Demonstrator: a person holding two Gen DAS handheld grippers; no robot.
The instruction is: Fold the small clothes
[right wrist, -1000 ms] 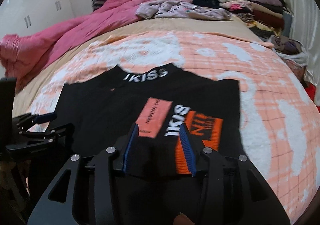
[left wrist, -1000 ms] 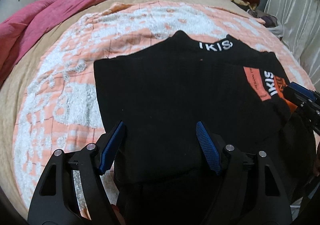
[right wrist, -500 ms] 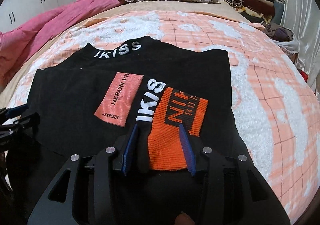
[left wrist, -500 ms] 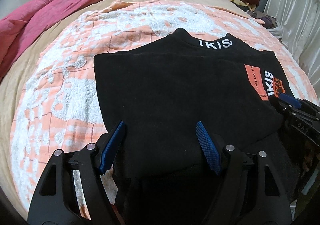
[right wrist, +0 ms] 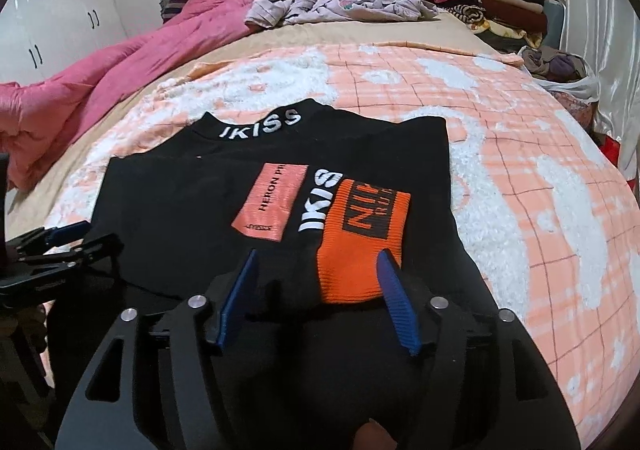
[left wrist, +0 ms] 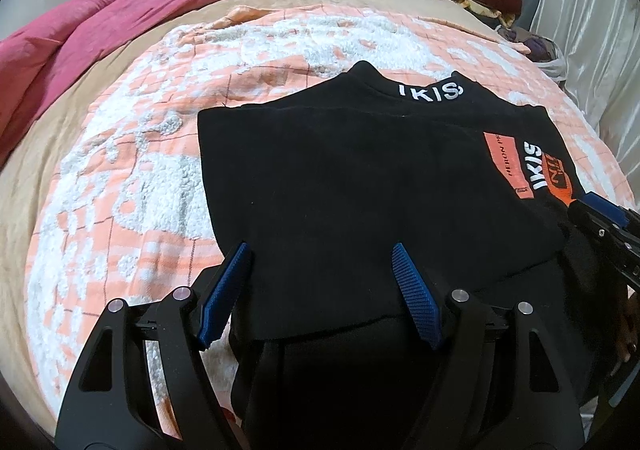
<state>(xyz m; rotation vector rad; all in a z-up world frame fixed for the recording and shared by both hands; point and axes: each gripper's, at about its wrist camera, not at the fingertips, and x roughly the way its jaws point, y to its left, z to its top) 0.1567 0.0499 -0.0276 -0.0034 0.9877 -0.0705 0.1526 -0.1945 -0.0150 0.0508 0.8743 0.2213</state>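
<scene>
Right gripper [right wrist: 316, 290]: jaws opening, orange cuff [right wrist: 362, 246] of folded-in sleeve seen between pads, no pressing evident; grip judged released. Left gripper [left wrist: 320, 290]: jaws spread wide over near hem, nothing pinched.

Black sweatshirt [left wrist: 372, 185] laid flat on bed [left wrist: 120, 177], near foot edge, collar lettering [right wrist: 260, 125] toward headboard. Long axis noted from grippers toward headboard; both grippers stationed at hem end, left at left part, right at right part. Next fold judged hem-to-collar, away from both hands. Neither hand judged nearer.
</scene>
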